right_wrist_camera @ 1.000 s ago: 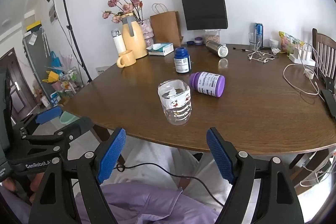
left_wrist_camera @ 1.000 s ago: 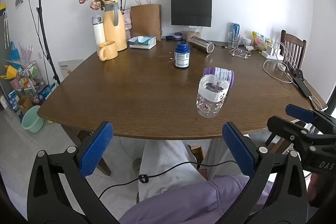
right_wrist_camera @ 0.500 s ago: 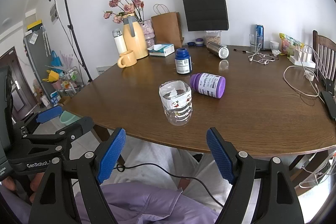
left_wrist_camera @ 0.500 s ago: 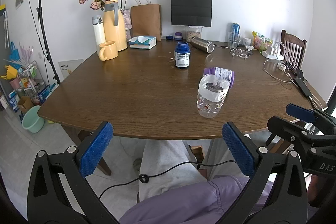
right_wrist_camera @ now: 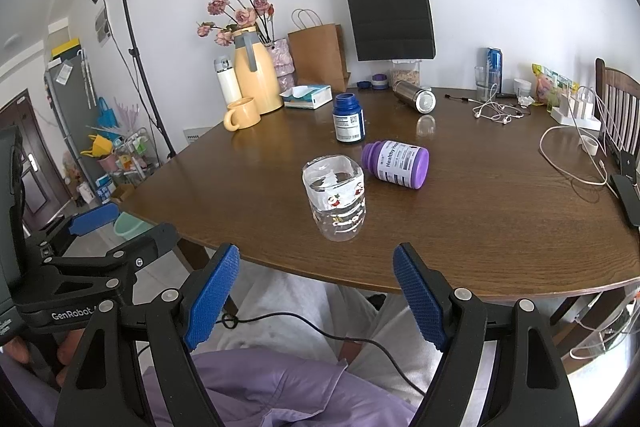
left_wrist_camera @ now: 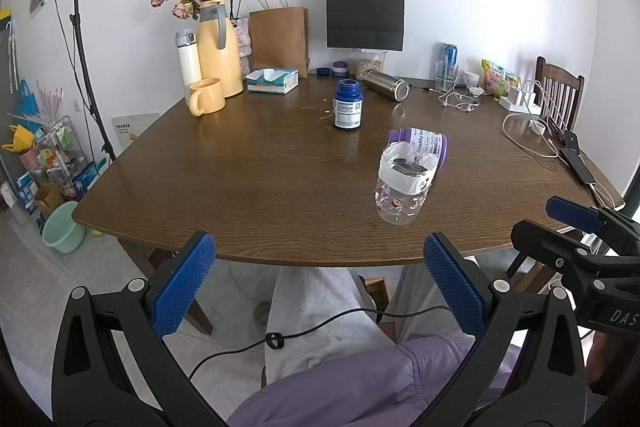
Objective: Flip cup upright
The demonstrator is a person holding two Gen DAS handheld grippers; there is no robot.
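Note:
A clear plastic cup [left_wrist_camera: 403,187] with small cartoon prints stands mouth-down on the brown table [left_wrist_camera: 256,179], near the front edge; it also shows in the right wrist view [right_wrist_camera: 336,201]. My left gripper [left_wrist_camera: 320,283] is open and empty, held off the table's front edge, left of the cup. My right gripper [right_wrist_camera: 316,297] is open and empty, also off the front edge, roughly in line with the cup. Neither touches it.
A purple pill bottle [right_wrist_camera: 396,165] lies on its side just behind the cup. A blue bottle [right_wrist_camera: 349,123] stands farther back. A steel flask [right_wrist_camera: 414,95], yellow mug [right_wrist_camera: 241,113], jug, tissue box and cables sit toward the back and right.

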